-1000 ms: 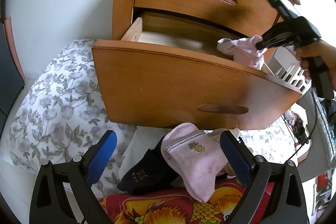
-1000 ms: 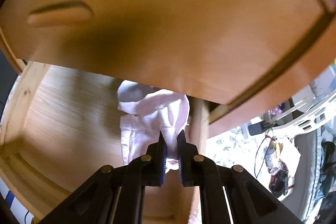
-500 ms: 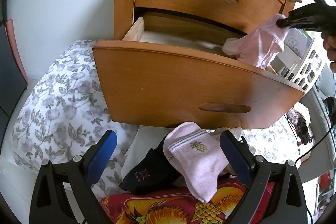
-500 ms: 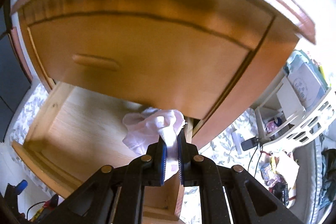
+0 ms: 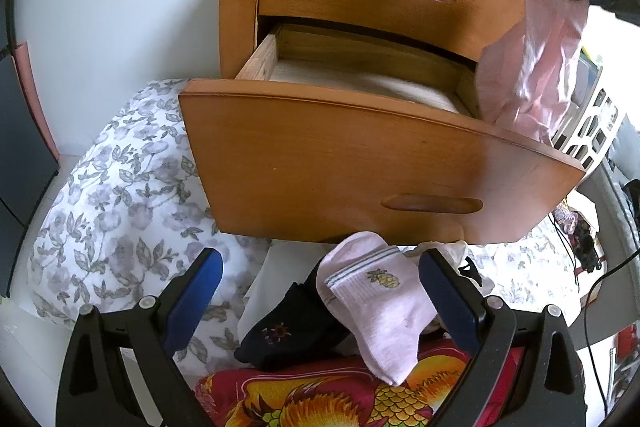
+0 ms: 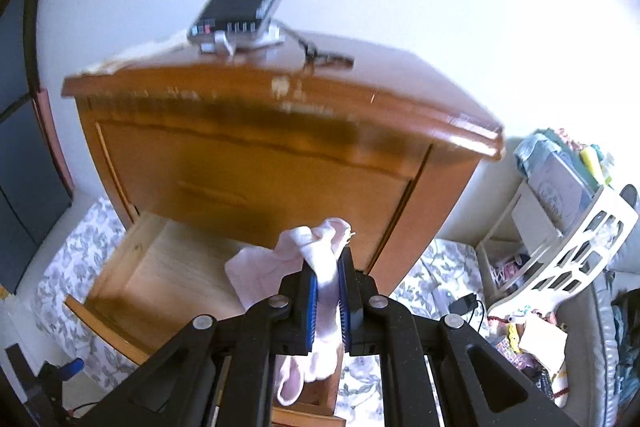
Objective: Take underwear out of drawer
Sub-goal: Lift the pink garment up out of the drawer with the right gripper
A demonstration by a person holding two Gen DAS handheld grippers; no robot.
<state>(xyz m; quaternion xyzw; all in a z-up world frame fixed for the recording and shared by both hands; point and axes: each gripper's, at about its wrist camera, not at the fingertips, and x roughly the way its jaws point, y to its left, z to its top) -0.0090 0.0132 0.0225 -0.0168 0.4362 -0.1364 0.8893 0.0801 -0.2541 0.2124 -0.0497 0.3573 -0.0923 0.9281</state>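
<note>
While hanging limp from the right tool [image 6: 328, 287], clamped on a bunched fold, pink underwear [image 5: 532, 67] dangles above the open drawer [image 5: 360, 163], hem probably clear. Light, soft, floppy; best pinched at a thick gather. Left tool [image 5: 320, 291] wide, empty.

Drawer front [image 5: 360, 163]: varnished wood, smooth, semi-gloss. Drawer interior [image 6: 168, 279]: pale raw wood, matt. Underwear [image 5: 532, 67]: thin pink cloth, crinkled. Sock [image 5: 380, 303]: ribbed knit. Bedsheet [image 5: 120, 195]: printed matt cotton-like cloth.
</note>
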